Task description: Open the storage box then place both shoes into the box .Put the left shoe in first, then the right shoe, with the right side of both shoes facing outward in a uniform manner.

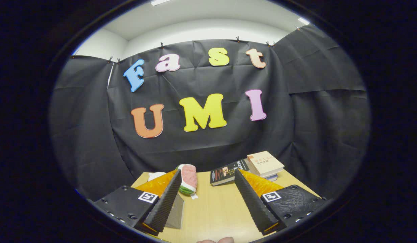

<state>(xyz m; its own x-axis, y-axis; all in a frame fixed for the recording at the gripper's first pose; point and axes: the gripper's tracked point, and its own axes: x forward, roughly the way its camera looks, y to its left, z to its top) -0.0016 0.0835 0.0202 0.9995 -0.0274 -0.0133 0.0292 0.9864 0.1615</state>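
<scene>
claw (208, 199) wide, empty | shoes, box unseen; pink-green plush (188, 179) at 11 o'clock, books (265, 163) at 1 | counter (215, 209) bare between fingers

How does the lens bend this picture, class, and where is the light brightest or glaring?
Gripper view: fisheye bowing curves the table edge and wall; ceiling lights glare brightest, the table evenly lit; the open gripper fingers look sharp, with books and a watermelon-patterned item beyond them.
</scene>
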